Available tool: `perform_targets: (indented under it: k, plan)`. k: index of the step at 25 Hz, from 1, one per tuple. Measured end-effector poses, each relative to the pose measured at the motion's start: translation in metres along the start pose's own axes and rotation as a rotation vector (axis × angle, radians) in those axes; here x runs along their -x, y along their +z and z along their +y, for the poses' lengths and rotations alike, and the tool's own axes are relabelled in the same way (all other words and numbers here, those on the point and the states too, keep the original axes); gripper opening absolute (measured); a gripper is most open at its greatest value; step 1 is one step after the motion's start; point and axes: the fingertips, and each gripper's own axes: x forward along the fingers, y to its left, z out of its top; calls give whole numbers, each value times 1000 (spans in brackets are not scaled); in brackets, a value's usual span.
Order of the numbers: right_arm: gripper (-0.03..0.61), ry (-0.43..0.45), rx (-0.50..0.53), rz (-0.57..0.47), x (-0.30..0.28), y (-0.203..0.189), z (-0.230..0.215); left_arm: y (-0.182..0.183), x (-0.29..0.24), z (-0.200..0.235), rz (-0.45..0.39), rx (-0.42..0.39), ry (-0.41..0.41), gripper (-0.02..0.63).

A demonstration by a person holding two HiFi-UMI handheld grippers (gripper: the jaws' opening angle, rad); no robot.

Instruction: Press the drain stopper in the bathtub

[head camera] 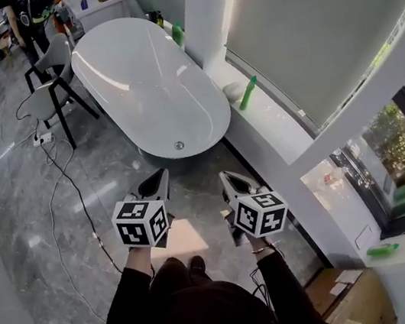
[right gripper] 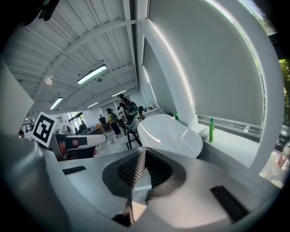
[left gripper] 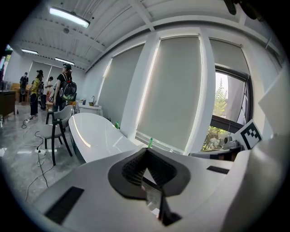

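1. Left gripper [head camera: 156, 182] and right gripper [head camera: 230, 183]: jaws pressed together, both empty, held over the floor just short of the bathtub [head camera: 101, 51].
2. Drain stopper [head camera: 179, 145] sits in the tub's near end.
3. Green bottle [head camera: 248, 93] stands on the ledge beside the tub.

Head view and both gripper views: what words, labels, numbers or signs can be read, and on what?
No readable text in any view.
Left tool and right tool: square black-and-white markers only, no letters.
Green bottle on the sill: any print too small to read.
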Motion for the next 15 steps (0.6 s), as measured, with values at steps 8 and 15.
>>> perform_targets:
  k: [8,15]
  plan:
    - [2,-13,-12,-16,-1,14,-21,17,-14,0,-25,-2,21,8]
    - [2,-9,-17,-10,-20,25,-31,24,-34,4,-19,-7,17,8]
